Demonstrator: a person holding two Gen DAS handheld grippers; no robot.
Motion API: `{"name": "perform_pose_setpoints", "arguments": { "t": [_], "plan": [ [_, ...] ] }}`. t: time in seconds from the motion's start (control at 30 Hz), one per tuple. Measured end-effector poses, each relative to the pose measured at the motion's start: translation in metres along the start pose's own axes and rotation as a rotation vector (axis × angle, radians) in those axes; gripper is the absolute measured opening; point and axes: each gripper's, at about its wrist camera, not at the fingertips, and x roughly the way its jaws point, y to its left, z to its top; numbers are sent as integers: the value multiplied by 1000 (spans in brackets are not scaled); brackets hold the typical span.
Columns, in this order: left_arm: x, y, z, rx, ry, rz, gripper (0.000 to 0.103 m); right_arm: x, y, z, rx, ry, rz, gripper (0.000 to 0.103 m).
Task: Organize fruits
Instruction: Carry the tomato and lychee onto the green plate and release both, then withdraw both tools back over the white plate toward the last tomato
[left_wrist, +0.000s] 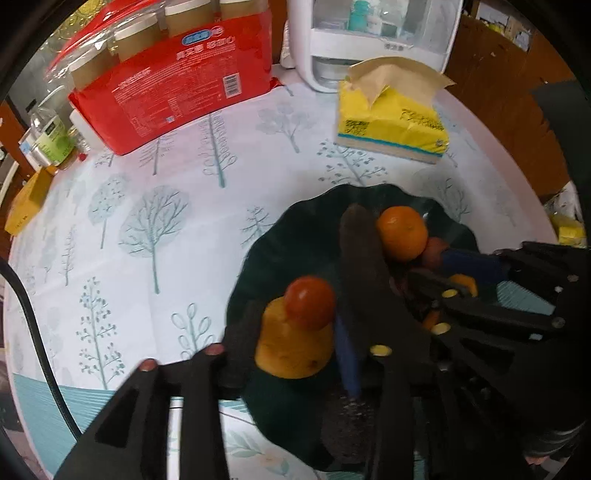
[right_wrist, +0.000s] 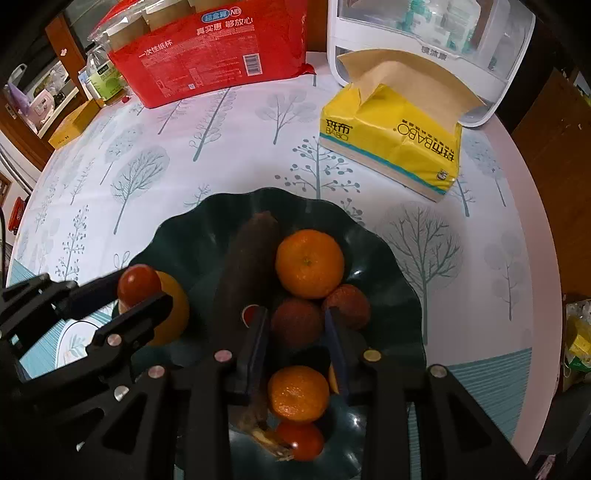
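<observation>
Depositing stage: left gripper (right_wrist: 142, 295), lower left, spread beside a cherry tomato (right_wrist: 137, 283); right gripper (right_wrist: 297, 326), lower centre, pinches a lychee (right_wrist: 295, 321) over the green plate (right_wrist: 388, 266). Next: release it.

The counter (right_wrist: 229, 147), under a tree-printed cloth, carries a dark green scalloped plate (right_wrist: 384, 258) at six o'clock, a yellow tissue pack (right_wrist: 399, 147) at one, a red cup package (right_wrist: 221, 55) at eleven, and a white appliance (right_wrist: 424, 37) at twelve.

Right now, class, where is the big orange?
In the right wrist view, the big orange sits near the middle of the dark bowl, right of the brown banana and touching the two reddish fruits below it.
</observation>
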Motion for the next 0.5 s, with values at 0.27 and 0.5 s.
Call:
{"name": "perform_pose_setpoints", "arguments": {
  "t": [0.27, 0.5],
  "plan": [
    [-18, 34, -17, -57, -16, 17, 73, -16, 15, -2, -21, -40, 12, 35],
    [-50, 70, -38, -100, -49, 62, 76, -46, 56, -5, -78, -91, 55, 36]
  ]
}}
